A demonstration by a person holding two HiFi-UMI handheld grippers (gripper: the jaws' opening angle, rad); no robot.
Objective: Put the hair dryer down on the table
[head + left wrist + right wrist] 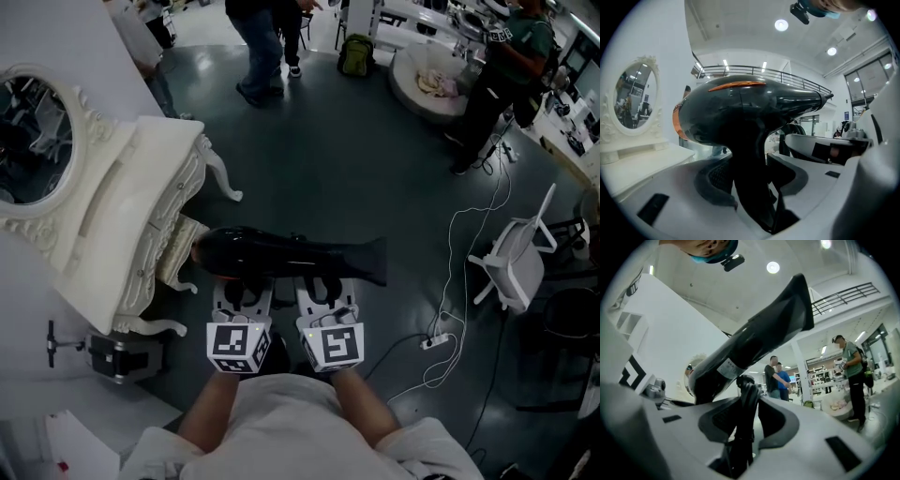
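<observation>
Honestly, the glossy black plastic hair dryer [291, 255] is out over the floor [375, 169], left claw [242, 283] pinching its handle [750, 178] and right claw [323, 283] pinching its black cord [745, 413], so that floppy cord hold could let it tip before reaching the ornate white table [131, 187] at nine o'clock.

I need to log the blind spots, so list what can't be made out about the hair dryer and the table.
Head view: handle of the hair dryer, hidden under its body, the left gripper and right gripper.
Head view: dressing table, cut off by the left edge.
Right gripper view: label print, too small to read.
Left gripper view: handle's lower end, lost in shadow.
</observation>
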